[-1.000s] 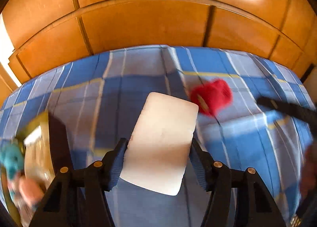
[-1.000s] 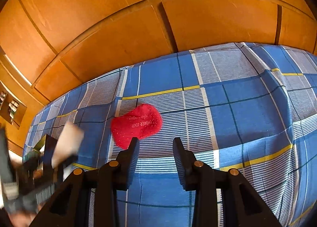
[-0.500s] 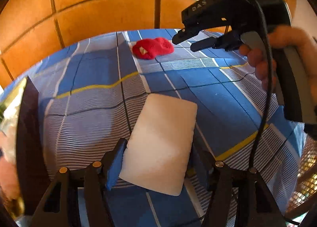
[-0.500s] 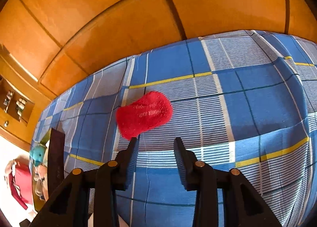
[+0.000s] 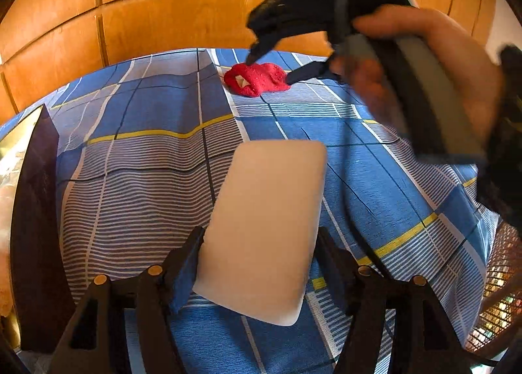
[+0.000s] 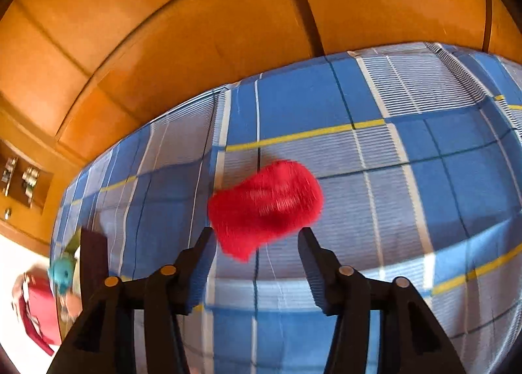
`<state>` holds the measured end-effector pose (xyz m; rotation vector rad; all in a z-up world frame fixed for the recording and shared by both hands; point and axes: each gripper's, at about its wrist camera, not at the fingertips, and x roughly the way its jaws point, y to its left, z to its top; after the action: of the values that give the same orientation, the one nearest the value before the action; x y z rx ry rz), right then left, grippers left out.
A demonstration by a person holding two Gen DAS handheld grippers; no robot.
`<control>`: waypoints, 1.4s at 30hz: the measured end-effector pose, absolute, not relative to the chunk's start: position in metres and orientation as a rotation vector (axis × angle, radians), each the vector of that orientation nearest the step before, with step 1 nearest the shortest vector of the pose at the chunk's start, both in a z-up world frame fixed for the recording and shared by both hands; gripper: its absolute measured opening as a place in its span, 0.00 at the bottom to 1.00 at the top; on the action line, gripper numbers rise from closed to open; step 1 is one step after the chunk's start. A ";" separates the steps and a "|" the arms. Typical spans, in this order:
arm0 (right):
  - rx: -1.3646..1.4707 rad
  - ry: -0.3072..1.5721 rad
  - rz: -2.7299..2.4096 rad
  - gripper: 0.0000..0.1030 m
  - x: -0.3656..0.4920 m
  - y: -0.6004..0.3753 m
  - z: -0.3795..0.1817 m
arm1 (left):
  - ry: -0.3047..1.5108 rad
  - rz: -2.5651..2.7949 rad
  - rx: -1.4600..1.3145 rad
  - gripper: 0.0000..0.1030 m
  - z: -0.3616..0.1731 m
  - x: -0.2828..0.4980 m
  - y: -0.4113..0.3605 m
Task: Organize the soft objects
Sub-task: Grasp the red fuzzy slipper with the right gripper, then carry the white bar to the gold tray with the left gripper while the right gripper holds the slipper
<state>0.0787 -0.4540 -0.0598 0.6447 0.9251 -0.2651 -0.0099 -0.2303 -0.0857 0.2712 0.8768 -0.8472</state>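
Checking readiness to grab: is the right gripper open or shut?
Open. The right gripper has its fingers spread wide, nothing between them, either side of the red sock on the checked bedsheet.

Orange wood panels behind plaid bedspread

Checked bed cover with one red soft item on it

The blue, white and yellow plaid bed cover lies slightly rippled; a red fuzzy object, possibly a sock, rests on it near the far edge by the wooden panelling.
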 end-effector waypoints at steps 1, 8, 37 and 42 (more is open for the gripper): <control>0.664 0.936 -0.268 0.52 0.087 -0.455 -0.063 | 0.888 -0.846 0.256 0.68 -0.086 -0.008 -0.229; 0.550 1.008 -0.326 0.52 0.129 -0.445 -0.068 | 0.887 -0.848 0.250 0.69 -0.087 -0.007 -0.228; 0.249 1.046 -0.096 0.34 0.021 -0.415 -0.073 | 0.899 -0.905 0.224 0.90 -0.056 0.003 -0.212; 0.219 1.053 -0.101 0.34 0.019 -0.413 -0.072 | 0.942 -0.897 0.249 0.90 -0.063 0.016 -0.221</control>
<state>0.0190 -0.4128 -0.0721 0.2186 1.0533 -0.1014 0.0164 -0.2212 -0.0631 0.2492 0.9420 -0.8969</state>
